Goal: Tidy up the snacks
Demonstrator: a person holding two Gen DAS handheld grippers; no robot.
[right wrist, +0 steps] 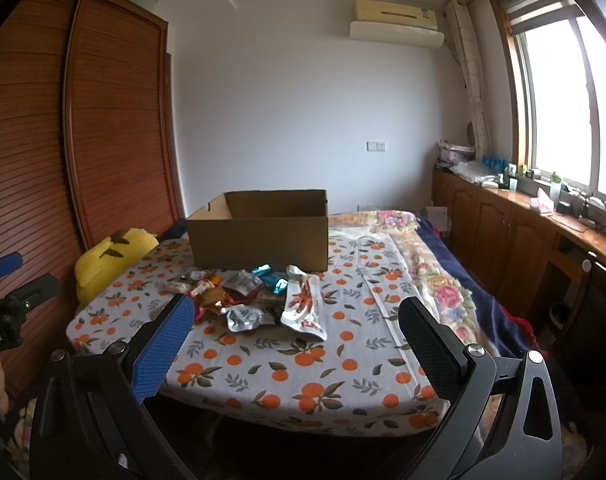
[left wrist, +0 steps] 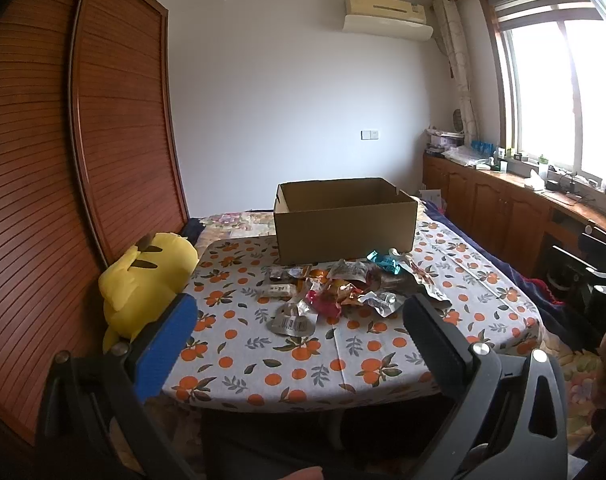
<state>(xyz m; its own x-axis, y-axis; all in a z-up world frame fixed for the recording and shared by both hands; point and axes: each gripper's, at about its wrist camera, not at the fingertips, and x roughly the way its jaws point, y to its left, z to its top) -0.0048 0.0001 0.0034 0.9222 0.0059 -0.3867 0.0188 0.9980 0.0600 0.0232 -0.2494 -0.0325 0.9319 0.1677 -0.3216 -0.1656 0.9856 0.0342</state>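
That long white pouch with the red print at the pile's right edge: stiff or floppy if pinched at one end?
Likely floppy: the white pouch lies flat and thin, its edges curling on the tablecloth. Probably light. The glossy film may slip between pads.

Bedroom interior. White wall (left wrist: 287,92) at 12 o'clock, air conditioner (left wrist: 385,16) mounted high. Slatted wooden wardrobe (left wrist: 63,140) at 9 o'clock. Bright window (left wrist: 563,92) at 2 o'clock, curtain (left wrist: 459,60) beside it, wooden cabinets (left wrist: 499,204) beneath. Daylight throughout.
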